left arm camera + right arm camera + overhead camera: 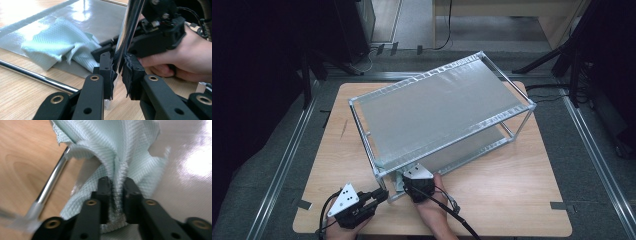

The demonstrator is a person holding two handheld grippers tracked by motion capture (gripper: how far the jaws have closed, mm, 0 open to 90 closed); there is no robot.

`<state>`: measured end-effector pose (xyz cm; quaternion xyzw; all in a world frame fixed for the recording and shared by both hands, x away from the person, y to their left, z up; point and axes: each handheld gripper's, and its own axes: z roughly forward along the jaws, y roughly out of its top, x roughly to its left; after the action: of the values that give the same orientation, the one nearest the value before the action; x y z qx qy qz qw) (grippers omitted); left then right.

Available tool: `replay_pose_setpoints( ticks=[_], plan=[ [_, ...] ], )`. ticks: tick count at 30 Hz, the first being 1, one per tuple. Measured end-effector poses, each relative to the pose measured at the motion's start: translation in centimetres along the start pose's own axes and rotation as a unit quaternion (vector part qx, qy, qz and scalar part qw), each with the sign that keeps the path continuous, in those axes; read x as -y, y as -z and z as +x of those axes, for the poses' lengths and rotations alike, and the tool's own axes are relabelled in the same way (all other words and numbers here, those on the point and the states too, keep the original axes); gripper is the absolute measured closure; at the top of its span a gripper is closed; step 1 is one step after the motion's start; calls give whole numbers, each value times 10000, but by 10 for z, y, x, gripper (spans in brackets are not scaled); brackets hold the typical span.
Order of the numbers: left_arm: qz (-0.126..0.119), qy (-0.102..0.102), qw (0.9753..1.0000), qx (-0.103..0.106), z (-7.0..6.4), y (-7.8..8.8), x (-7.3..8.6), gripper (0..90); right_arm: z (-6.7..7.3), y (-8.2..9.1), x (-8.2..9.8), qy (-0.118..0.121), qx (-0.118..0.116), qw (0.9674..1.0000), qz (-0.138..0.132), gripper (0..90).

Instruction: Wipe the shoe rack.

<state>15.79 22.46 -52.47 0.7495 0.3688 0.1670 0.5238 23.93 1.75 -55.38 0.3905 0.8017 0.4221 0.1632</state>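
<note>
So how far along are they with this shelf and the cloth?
Done: the left gripper is clamped on the metal shelf's corner post, steadying it, and the right gripper has pinched the pale green cloth. In hand: the cloth lies bunched on the lower shelf. Left: probably wiping that shelf.

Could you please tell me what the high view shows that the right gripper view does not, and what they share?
High view alone: the whole two-tier metal shelf on the wooden table, and the left claw shut on its corner post. Right gripper view alone: the pale green cloth pinched in the right claw, lying on the grey lower shelf. Both share the table and shelf frame.
</note>
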Motion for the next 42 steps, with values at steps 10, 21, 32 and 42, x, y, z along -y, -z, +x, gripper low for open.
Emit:
replay_pose_setpoints(
  ticks=[10, 21, 32, 42],
  plan=[
    [-4, -29, 10000, 5, 0, 0, 0, 788, -3, 8, 6, 130, -88, 9999, -5, 849],
    [-18, -13, 10000, 55, 1, 0, 1, 788, -59, 23, 9, 111, 599, 9981, 24, 857],
    [-35, -19, 10000, 81, 2, 0, 1, 788, -130, 38, 11, -217, 1275, 9916, 33, 857],
    [-56, 8, 9999, 101, 3, 0, 2, 787, -194, 53, 13, -577, 1773, 9824, 80, 856]
  ],
)
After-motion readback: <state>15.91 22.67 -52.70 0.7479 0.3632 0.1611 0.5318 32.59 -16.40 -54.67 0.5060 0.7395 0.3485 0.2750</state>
